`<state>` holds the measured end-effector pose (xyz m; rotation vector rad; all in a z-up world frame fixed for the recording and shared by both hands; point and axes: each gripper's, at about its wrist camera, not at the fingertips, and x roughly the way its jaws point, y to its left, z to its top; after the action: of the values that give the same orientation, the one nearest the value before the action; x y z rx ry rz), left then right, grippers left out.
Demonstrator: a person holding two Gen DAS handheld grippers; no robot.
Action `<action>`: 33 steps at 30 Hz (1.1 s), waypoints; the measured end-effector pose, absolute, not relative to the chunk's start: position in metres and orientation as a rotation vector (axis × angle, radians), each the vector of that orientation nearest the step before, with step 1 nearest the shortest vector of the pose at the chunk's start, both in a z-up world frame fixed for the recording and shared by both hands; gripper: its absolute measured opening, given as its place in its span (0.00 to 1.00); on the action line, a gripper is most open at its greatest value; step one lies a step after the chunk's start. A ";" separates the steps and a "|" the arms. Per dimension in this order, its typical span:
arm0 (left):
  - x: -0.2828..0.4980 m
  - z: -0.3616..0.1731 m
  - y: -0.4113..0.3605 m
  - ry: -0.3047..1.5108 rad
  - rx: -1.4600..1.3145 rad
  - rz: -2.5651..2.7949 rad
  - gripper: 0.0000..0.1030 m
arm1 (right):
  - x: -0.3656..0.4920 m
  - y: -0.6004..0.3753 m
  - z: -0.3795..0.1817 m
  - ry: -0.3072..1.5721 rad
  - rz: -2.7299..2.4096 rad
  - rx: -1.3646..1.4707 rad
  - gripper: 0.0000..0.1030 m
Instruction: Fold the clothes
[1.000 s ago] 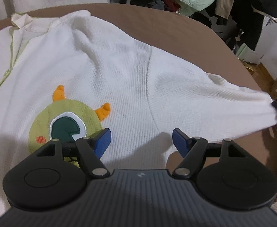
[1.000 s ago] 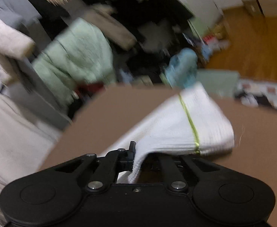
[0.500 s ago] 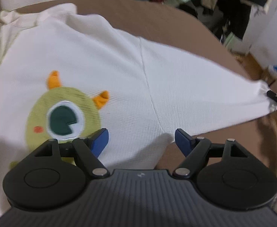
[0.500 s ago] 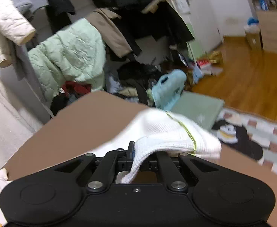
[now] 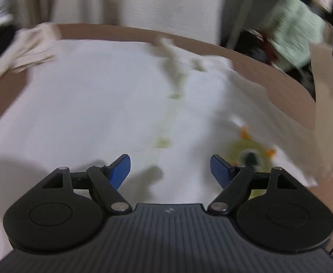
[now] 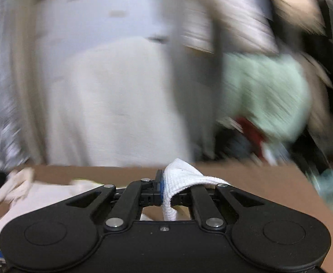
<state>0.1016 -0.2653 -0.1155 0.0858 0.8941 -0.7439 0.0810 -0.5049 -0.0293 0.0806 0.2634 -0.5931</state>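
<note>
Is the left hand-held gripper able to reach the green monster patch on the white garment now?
Probably yes. The left hand-held gripper is open and holds nothing, and the round green monster patch lies uncovered on the white waffle-knit garment, just beyond its right finger. The picture is blurred, so this is uncertain.

– Where did the garment (image 5: 93,118) lie?
– Spread flat on the desk (image 5: 280,84), covering most of it, with the left hand-held gripper (image 5: 170,167) above its near part.
– And the monster patch (image 5: 249,153)?
– On the garment's right side, just beyond that gripper's right finger.
– What about the sleeve (image 6: 180,182)?
– Lifted off the garment at the right, pinched in the right hand-held gripper (image 6: 164,187).
– Behind the garment?
– The desk's far edge, then hanging clothes (image 6: 266,100).
</note>
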 end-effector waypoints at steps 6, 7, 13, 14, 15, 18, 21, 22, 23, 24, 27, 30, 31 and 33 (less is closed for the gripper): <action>0.137 -0.151 -0.218 0.953 0.009 -0.614 0.75 | 0.215 -0.426 -0.108 0.518 -0.286 -0.074 0.39; 0.142 -0.156 -0.215 0.963 -0.003 -0.603 0.75 | 0.222 -0.424 -0.123 0.576 -0.225 -0.020 0.45; 0.155 -0.161 -0.225 0.922 -0.012 -0.621 0.75 | 0.194 -0.459 -0.152 0.668 0.065 0.431 0.50; 0.154 -0.160 -0.229 0.901 -0.007 -0.637 0.75 | 0.182 -0.467 -0.150 0.661 0.068 0.472 0.50; 0.153 -0.159 -0.234 0.879 0.001 -0.654 0.75 | 0.169 -0.476 -0.147 0.654 0.065 0.508 0.50; 0.140 -0.159 -0.249 0.841 0.058 -0.693 0.75 | 0.132 -0.495 -0.127 0.669 -0.051 0.475 0.56; 0.129 -0.152 -0.277 0.807 0.134 -0.756 0.75 | 0.093 -0.519 -0.124 0.635 -0.269 0.485 0.65; 0.125 -0.148 -0.289 0.788 0.160 -0.783 0.76 | 0.080 -0.529 -0.128 0.635 -0.347 0.522 0.65; 0.122 -0.144 -0.302 0.769 0.186 -0.803 0.77 | 0.068 -0.536 -0.133 0.635 -0.411 0.561 0.65; 0.121 -0.141 -0.315 0.751 0.207 -0.817 0.77 | 0.053 -0.541 -0.137 0.628 -0.470 0.601 0.65; 0.122 -0.135 -0.356 0.703 0.257 -0.851 0.90 | 0.015 -0.543 -0.146 0.622 -0.596 0.694 0.65; 0.135 -0.142 -0.398 0.722 0.327 -0.842 0.91 | 0.003 -0.533 -0.155 0.676 -0.612 0.718 0.66; 0.139 -0.148 -0.411 0.715 0.377 -0.832 0.83 | 0.003 -0.529 -0.159 0.705 -0.599 0.715 0.66; 0.142 -0.156 -0.430 0.675 0.488 -0.800 0.16 | 0.004 -0.520 -0.166 0.762 -0.574 0.709 0.70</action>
<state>0.1416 -0.4296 -0.1564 0.4881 0.6746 -0.8004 0.0039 -0.5203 -0.1658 0.7089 0.7624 -0.5736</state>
